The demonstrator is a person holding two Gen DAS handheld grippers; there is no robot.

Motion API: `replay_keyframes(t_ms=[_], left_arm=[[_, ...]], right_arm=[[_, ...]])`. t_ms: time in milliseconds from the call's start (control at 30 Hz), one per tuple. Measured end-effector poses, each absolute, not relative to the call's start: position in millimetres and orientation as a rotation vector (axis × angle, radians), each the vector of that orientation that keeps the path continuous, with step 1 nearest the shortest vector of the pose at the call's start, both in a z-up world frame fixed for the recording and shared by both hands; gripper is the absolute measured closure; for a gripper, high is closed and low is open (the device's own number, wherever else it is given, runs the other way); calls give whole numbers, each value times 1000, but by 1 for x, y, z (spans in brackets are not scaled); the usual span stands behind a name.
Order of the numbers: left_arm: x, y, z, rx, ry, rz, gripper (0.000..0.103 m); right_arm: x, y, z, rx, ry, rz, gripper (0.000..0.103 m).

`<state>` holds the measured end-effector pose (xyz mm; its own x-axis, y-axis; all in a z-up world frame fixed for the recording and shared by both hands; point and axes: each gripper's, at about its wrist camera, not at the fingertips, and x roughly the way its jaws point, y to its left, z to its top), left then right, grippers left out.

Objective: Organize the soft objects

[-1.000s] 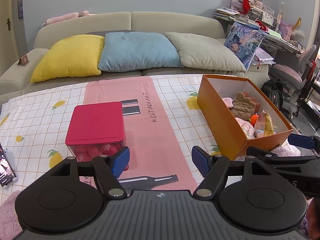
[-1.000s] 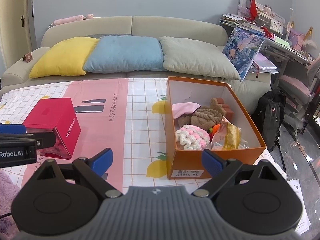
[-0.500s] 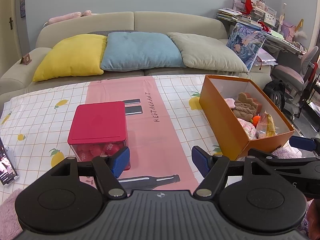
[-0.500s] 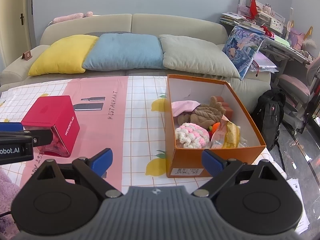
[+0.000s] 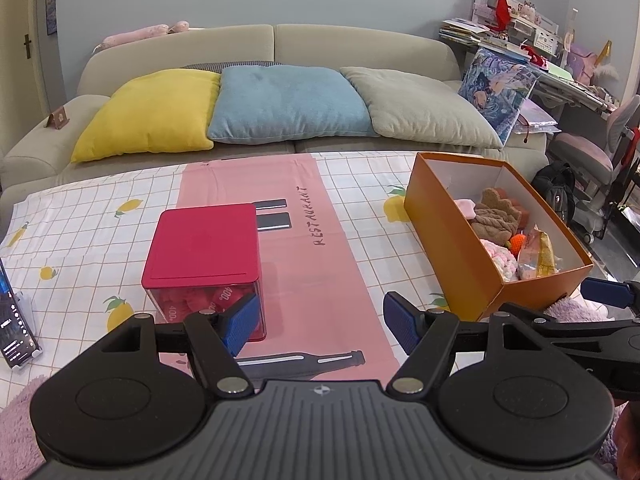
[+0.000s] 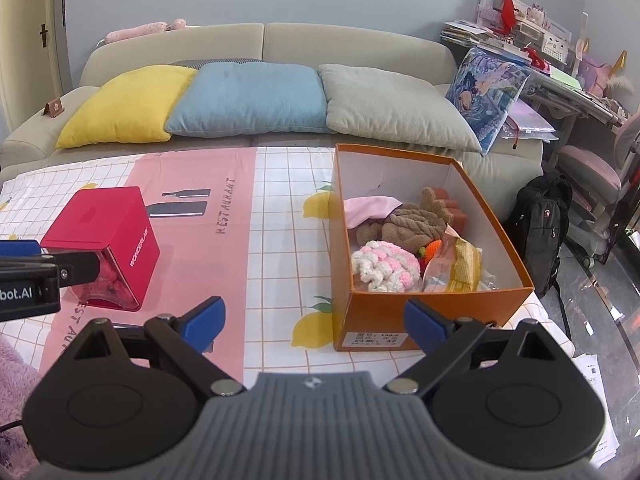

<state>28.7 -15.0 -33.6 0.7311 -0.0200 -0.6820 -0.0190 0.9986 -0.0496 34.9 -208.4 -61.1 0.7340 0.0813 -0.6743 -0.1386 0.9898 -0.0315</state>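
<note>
Lidded container (image 5: pixel 204 258) left on table (image 5: pixel 352 220); cardboard box (image 6: pixel 400 316) right, soft toys (image 6: pixel 384 266) inside; sofa (image 5: pixel 276 44) behind.

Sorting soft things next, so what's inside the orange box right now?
In the orange box: a pink cloth, a brown knitted toy, a pink-and-white crochet piece, something small and orange, a crinkly packet. Anything beneath them is covered.

Checked lemon-print tablecloth (image 6: pixel 280 264) bearing red lidded box (image 5: pixel 206 248), orange shoebox (image 6: pixel 400 316), phone (image 5: pixel 14 332).

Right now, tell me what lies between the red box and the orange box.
Only bare tablecloth lies between the red box and the orange box, seen plainly in the right wrist view.
</note>
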Motion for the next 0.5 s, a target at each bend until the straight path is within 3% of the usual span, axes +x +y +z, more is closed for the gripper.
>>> replay_keyframes(t_ms=[500], left_arm=[[27, -16, -33, -59, 750, 9, 20]], right_arm=[[36, -208, -62, -83, 745, 123, 9]])
